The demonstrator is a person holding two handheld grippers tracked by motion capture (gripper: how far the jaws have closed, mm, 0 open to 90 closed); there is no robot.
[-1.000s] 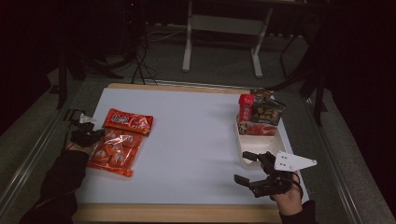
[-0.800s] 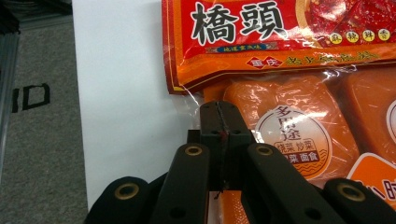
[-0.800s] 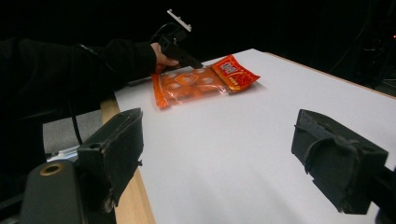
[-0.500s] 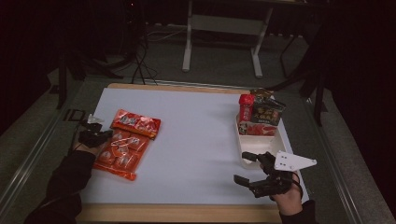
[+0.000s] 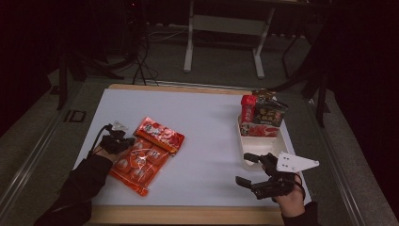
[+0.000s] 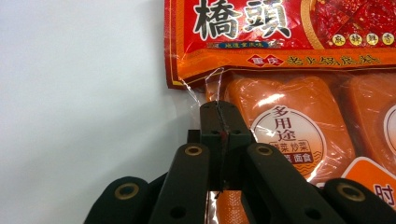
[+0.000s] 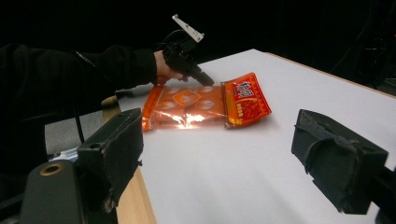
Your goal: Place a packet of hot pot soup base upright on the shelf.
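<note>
High view: packet (image 5: 141, 157), clamped at its edge by left gripper (image 5: 123, 142), has been dragged rightward toward tray (image 5: 282, 141); right gripper (image 5: 251, 170) held apart, idle.

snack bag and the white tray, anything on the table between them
Nothing: bare white table lies between the snack bag and the tray, in the high view.

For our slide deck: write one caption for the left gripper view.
Left gripper, jaws shut on the orange snack bag's clear edge, on the white table.
</note>
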